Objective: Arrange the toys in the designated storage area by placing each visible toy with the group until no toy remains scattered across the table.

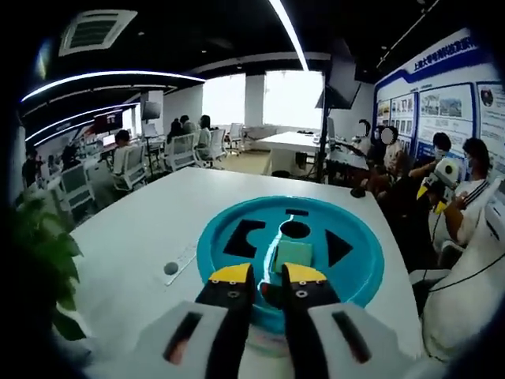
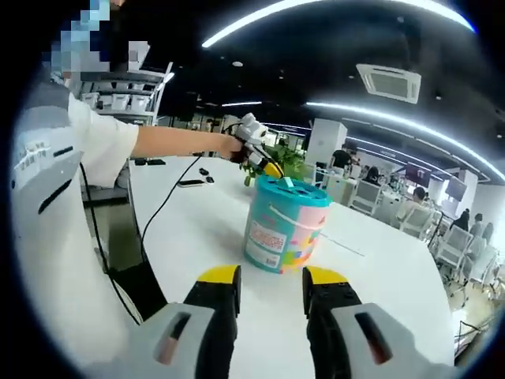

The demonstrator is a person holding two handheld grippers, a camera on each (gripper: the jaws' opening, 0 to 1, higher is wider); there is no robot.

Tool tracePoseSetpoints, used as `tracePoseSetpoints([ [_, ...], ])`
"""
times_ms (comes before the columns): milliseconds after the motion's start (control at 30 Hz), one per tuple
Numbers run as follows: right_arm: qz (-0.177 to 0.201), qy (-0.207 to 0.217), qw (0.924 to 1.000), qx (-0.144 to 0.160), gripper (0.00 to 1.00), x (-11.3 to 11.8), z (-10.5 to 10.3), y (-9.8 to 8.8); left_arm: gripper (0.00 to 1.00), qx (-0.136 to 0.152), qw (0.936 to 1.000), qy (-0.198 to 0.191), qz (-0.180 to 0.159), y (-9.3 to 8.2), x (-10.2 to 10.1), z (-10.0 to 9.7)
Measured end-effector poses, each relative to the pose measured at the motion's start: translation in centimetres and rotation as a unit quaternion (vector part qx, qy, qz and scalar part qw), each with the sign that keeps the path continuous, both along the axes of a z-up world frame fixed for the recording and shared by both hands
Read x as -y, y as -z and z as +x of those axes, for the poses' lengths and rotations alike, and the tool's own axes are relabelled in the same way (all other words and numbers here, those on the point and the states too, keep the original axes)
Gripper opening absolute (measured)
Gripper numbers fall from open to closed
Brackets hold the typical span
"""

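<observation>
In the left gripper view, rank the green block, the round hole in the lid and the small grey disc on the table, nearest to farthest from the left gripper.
1. green block: just past the left gripper tips, over the teal lid.
2. round hole: straight beyond the block.
3. grey disc: off to the left, on the white table beside the lid.

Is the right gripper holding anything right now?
No, the right gripper has its jaws apart over bare table, short of the bucket.

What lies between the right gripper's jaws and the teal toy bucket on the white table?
Only bare white table separates the right gripper from the teal toy bucket, seen in the right gripper view.
</observation>
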State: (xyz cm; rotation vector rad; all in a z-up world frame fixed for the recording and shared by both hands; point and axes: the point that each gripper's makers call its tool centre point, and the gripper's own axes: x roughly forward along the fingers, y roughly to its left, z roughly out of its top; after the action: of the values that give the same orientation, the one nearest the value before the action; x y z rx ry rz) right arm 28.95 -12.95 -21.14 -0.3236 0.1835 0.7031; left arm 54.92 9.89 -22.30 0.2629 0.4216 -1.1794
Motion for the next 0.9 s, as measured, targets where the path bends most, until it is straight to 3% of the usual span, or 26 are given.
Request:
tracePoseSetpoints([
  [33, 0.001, 0.001, 1.0000, 0.001, 0.33, 0.0, 0.3, -0.5, 0.14, 0.029, 0.9990, 0.034, -0.005, -0.4, 0.6, -0.3],
  [67, 0.003, 0.001, 1.0000, 0.005, 0.34, 0.1, 0.6, -1.0, 0.14, 0.007, 0.9998, 0.020, -0.004, -0.2, 0.3, -0.8],
  [200, -0.006, -0.002, 0.9999, 0.014, 0.33, 0.1, 1.6, -1.6, 0.10, 0.013, 0.9990, 0.030, 0.031, 0.2, 0.8, -1.1],
  [333, -0.012, -0.004, 0.9999, 0.005, 0.33, 0.3, 2.3, -0.7, 0.09, -0.004, 0.9986, 0.018, 0.049, -0.2, 0.6, -1.1],
  [400, -0.016, -0.003, 0.9999, 0.002, 0.33, 0.4, 2.4, -0.4, 0.16, 0.017, 0.9972, 0.031, 0.066, -0.5, 0.2, -1.3],
  [433, -0.018, -0.002, 0.9998, 0.000, 0.33, 0.5, 2.4, -0.2, 0.20, 0.024, 0.9983, 0.033, 0.041, -1.5, 0.2, -1.5],
  [500, -0.018, -0.001, 0.9998, -0.001, 0.33, 0.7, 2.4, -0.1, 0.19, 0.007, 0.9996, 0.020, 0.019, -2.0, 0.0, -1.4],
  [600, -0.014, 0.009, 0.9999, 0.003, 0.32, 1.5, 2.7, -0.4, 0.23, 0.034, 0.9993, 0.013, 0.011, -2.7, -0.6, -1.0],
  [733, 0.006, 0.020, 0.9998, 0.007, 0.37, 1.9, 3.1, -1.0, 0.30, 0.038, 0.9970, 0.008, -0.067, -5.0, -0.2, -1.8],
  [833, 0.034, 0.020, 0.9992, -0.002, 0.41, 1.8, 3.6, -1.1, 0.37, 0.030, 0.9861, -0.027, -0.161, -7.4, -0.2, -3.4],
  [900, 0.034, 0.025, 0.9991, 0.002, 0.40, 1.7, 4.0, -1.0, 0.41, 0.035, 0.9795, -0.034, -0.196, -8.4, -0.5, -3.9],
])
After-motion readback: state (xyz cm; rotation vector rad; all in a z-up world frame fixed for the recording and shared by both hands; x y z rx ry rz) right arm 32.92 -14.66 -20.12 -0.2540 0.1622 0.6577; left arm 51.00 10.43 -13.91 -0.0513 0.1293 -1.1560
